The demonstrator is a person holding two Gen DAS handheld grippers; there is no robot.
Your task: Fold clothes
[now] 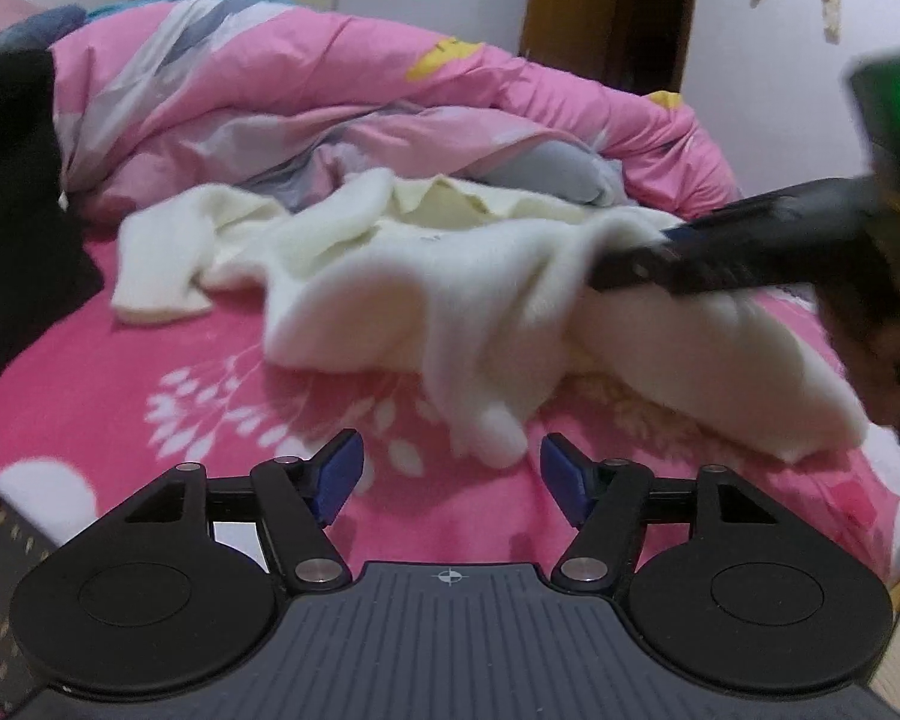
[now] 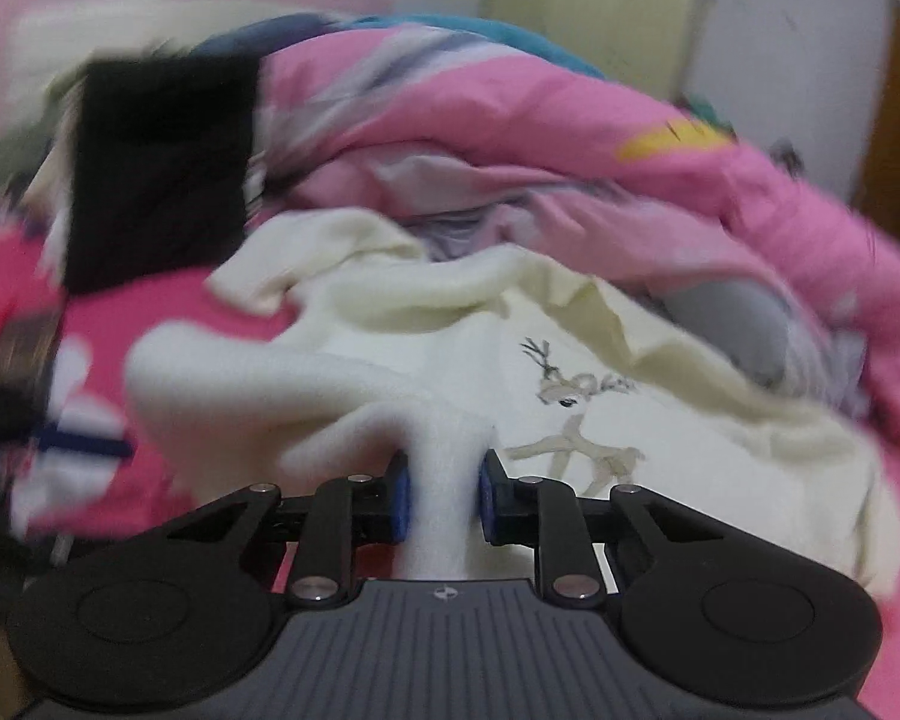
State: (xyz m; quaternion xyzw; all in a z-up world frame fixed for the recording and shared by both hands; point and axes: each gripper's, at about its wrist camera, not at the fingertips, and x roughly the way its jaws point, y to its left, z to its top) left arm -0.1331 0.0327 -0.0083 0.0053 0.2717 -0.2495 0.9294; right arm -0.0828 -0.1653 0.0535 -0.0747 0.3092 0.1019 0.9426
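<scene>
A cream fleece garment (image 1: 402, 276) lies crumpled on a bed whose pink sheet (image 1: 150, 348) carries a white leaf print. In the right wrist view the same garment (image 2: 660, 456) shows a small embroidered deer (image 2: 576, 390) on its smoother face, with the fleecy side turned over toward the camera.

The right tongs (image 2: 444, 498) are pinched on a bunched ridge of the fleece, both blue pads (image 2: 399, 507) pressing into the cloth from either side. From the left wrist view the right tongs (image 1: 636, 261) reach in from the right edge and meet the garment at its raised fold, with a green light glowing on the body behind them.

The left tongs (image 1: 450, 480) stand open above the sheet, with nothing between their blue pads (image 1: 339, 480); a hanging corner of the fleece ends just ahead of the gap without touching either pad.

Behind the garment a pink and grey duvet (image 1: 306, 102) is heaped along the back of the bed. A black cloth (image 1: 24, 192) lies at the left of it.
</scene>
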